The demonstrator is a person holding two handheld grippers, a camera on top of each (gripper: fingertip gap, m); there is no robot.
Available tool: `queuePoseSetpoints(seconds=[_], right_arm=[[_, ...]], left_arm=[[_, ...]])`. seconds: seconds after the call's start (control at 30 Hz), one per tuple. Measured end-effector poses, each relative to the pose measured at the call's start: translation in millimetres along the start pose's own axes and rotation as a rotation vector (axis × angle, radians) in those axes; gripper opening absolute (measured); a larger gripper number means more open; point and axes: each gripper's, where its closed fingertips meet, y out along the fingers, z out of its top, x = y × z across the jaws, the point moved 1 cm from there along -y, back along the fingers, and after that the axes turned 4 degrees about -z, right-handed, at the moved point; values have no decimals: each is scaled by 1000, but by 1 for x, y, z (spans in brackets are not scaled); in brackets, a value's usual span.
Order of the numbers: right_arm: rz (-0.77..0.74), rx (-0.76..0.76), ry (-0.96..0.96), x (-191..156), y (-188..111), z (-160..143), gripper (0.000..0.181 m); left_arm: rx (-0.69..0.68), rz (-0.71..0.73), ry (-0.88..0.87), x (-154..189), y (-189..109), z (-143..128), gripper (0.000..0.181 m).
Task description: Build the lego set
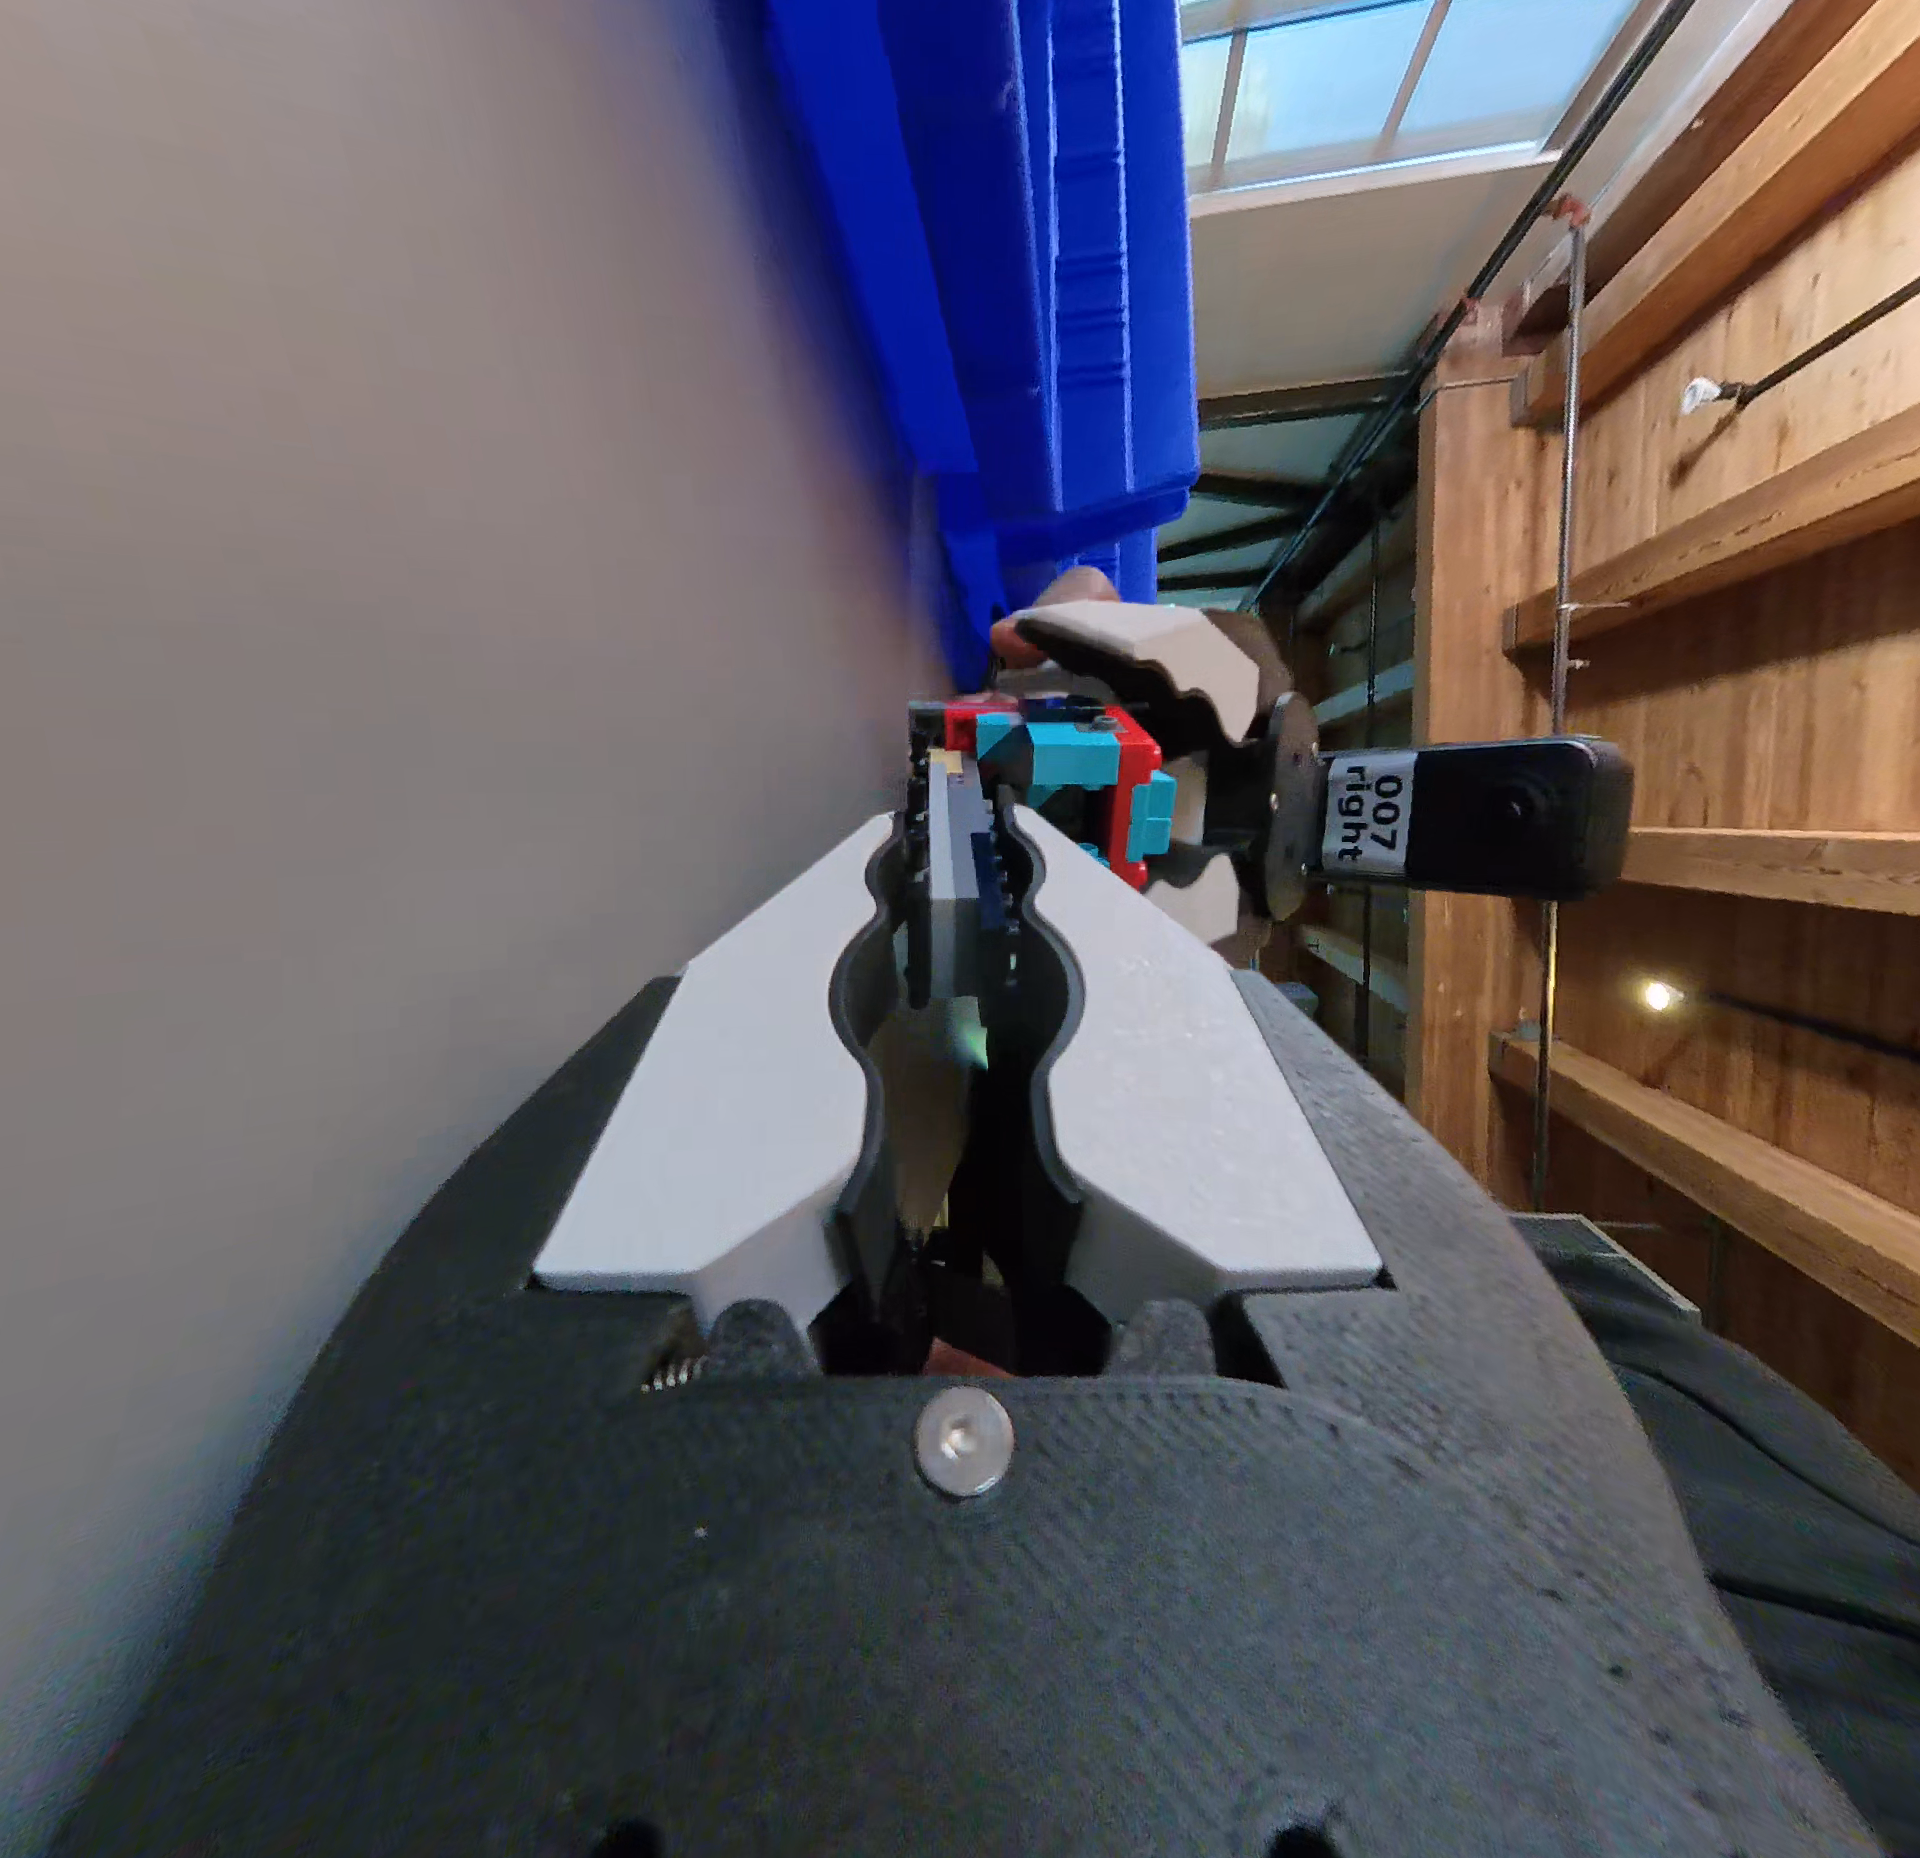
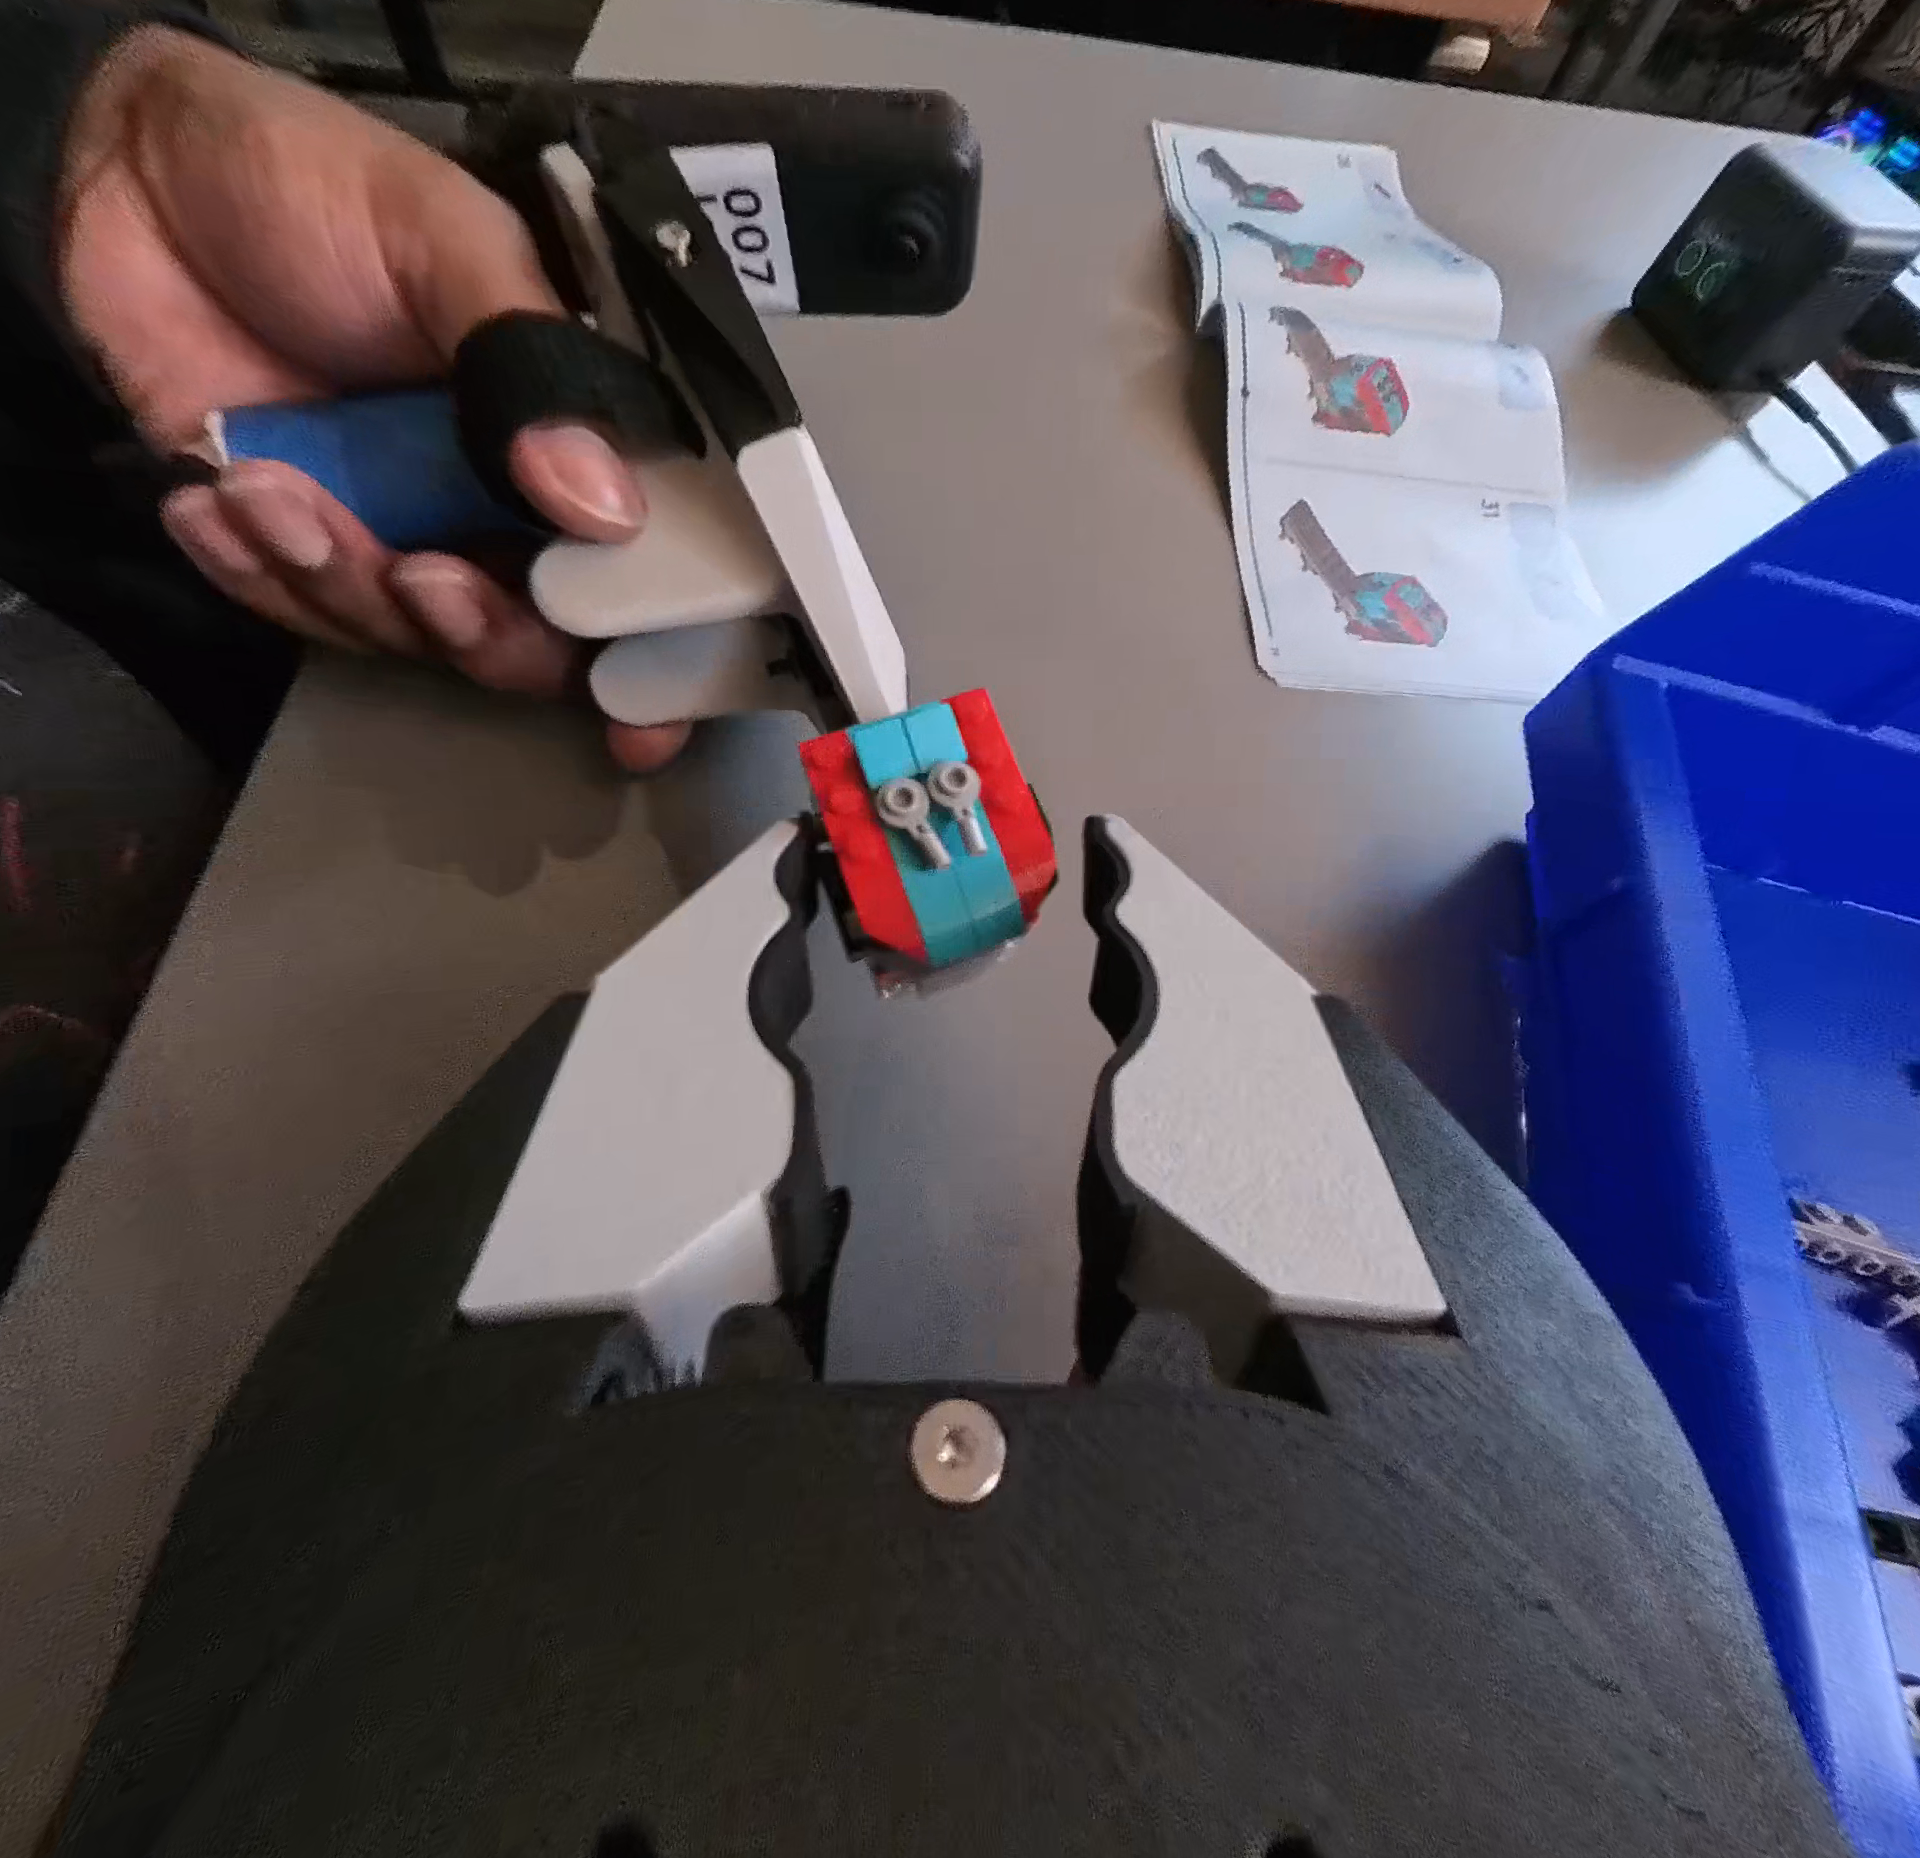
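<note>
1. The red and turquoise lego model (image 2: 928, 840), with two small grey round-headed pieces on top, hangs above the grey bench (image 2: 1039, 406), between the fingertips of the right gripper (image 2: 940, 837).
2. The right gripper is released; its left fingertip is just beside the model and its right fingertip stands apart.
3. The left gripper (image 1: 954, 821) is clenched on the model's grey and dark-blue plate tail (image 1: 961, 863); in the right wrist view it reaches in from 11 o'clock, held by a person's hand (image 2: 301, 354).
4. An open instruction booklet (image 2: 1371, 406) lies at 1 o'clock.
5. A blue plastic bin (image 2: 1714, 977) sits at 3 o'clock.
6. A black charger block (image 2: 1766, 260) stands at 2 o'clock.
</note>
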Motion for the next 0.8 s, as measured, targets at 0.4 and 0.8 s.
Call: queuePoseSetpoints(seconds=[0.4, 0.8], right_arm=[[-93, -72, 67, 23, -6, -23, 45], [-163, -117, 185, 23, -19, -22, 68]], left_arm=[[40, 256, 310, -9, -25, 35, 56], [80, 336, 570, 34, -28, 34, 108]])
